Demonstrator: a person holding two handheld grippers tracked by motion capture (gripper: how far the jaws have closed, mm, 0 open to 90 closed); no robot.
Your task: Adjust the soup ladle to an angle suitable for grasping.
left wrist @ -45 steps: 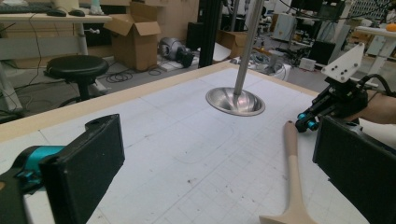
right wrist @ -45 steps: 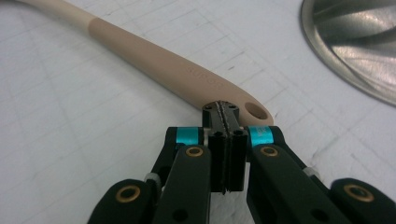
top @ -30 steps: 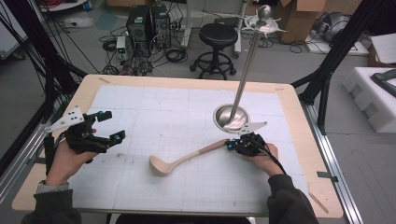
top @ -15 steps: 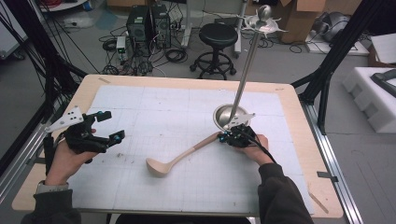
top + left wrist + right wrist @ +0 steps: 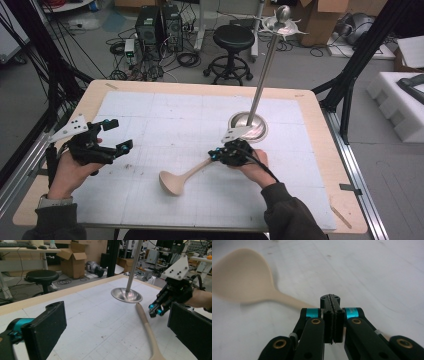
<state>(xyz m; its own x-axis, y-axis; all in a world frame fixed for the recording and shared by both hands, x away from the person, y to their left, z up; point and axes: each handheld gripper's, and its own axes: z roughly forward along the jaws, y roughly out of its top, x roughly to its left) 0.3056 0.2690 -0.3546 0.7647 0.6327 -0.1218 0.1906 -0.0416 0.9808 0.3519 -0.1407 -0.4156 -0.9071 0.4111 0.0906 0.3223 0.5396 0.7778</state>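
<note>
A pale wooden ladle lies on the white gridded mat, its bowl pointing to the near left. In the right gripper view the ladle has its bowl at the upper left, and its handle runs under my right gripper. That gripper's jaws are pressed flat together with nothing between them. From above, the right gripper sits low over the handle's far end. My left gripper is held over the mat's left side, open and empty. From the left gripper, I see the ladle handle beside the right gripper.
A metal stand with a round dished base and a tall slanted pole stands just behind the right gripper; its base is close to the handle's tip. A wooden border surrounds the mat. A stool and boxes stand beyond the table.
My right gripper has moved left along the ladle handle, toward the bowl. The ladle has shifted slightly to the left. The left gripper has stayed put.
</note>
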